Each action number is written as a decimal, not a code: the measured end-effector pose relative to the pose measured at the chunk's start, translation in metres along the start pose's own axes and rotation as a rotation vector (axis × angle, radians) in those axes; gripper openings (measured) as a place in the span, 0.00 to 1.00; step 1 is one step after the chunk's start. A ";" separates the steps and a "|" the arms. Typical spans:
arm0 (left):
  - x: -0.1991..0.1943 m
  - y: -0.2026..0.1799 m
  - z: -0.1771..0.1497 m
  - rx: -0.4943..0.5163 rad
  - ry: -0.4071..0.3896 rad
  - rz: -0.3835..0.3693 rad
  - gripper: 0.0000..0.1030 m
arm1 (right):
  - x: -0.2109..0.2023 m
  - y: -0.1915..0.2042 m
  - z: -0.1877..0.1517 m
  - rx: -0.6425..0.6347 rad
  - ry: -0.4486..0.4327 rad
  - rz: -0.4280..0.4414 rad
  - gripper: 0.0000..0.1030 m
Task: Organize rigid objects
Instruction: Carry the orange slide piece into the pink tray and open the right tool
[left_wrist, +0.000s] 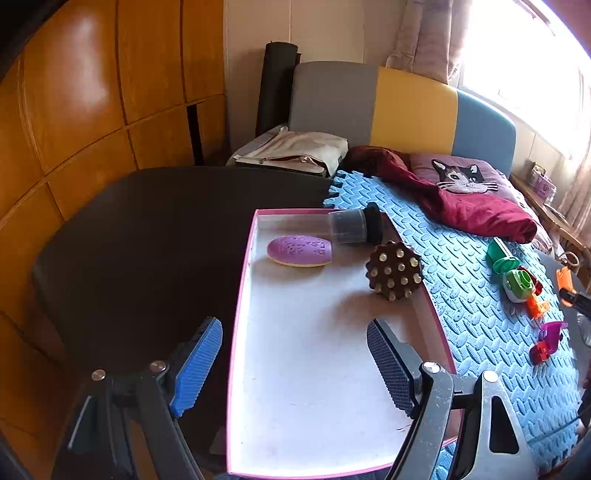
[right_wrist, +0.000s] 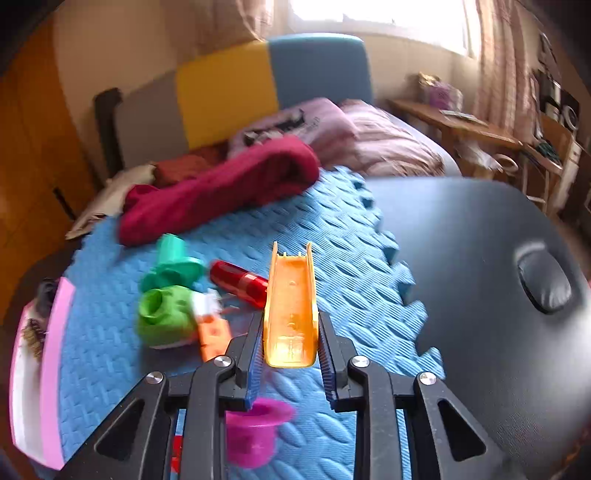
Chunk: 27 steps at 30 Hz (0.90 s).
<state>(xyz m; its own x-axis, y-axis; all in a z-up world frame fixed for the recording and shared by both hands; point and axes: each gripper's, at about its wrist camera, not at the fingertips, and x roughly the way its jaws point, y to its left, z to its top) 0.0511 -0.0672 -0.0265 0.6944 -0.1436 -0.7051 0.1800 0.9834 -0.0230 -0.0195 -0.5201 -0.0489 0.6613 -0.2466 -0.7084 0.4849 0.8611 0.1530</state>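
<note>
My left gripper (left_wrist: 295, 350) is open and empty above the near end of a pink-rimmed white box (left_wrist: 243, 295). In the box lie a purple oval soap (left_wrist: 300, 250), a brown studded ball (left_wrist: 394, 271) and a clear jar with a black cap (left_wrist: 354, 226). My right gripper (right_wrist: 290, 339) is shut on an orange plastic chute piece (right_wrist: 291, 310) and holds it above the blue foam mat (right_wrist: 332, 236). On the mat lie a green piece (right_wrist: 166, 314), a teal piece (right_wrist: 173, 258), a red cylinder (right_wrist: 240, 282), a small orange block (right_wrist: 212, 336) and a magenta cup (right_wrist: 255, 428).
A dark red cloth (right_wrist: 221, 188) and a cat pillow (left_wrist: 461, 177) lie at the mat's far end. A beige bag (left_wrist: 295, 155) sits behind the box. The black padded table (right_wrist: 480, 258) extends right of the mat. The box also shows at the right wrist view's left edge (right_wrist: 55, 369).
</note>
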 end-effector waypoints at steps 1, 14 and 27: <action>0.000 0.002 -0.001 0.000 0.002 0.006 0.79 | -0.004 0.005 0.001 0.003 -0.007 0.030 0.25; 0.008 0.040 -0.008 -0.095 0.023 0.038 0.79 | -0.038 0.188 -0.021 -0.283 0.040 0.425 0.25; 0.011 0.074 -0.015 -0.171 0.037 0.053 0.79 | 0.033 0.359 -0.083 -0.573 0.259 0.507 0.25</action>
<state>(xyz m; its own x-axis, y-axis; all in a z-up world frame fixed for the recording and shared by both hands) 0.0613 0.0060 -0.0469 0.6732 -0.0899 -0.7340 0.0205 0.9945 -0.1030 0.1285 -0.1822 -0.0745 0.5345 0.2854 -0.7955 -0.2537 0.9520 0.1711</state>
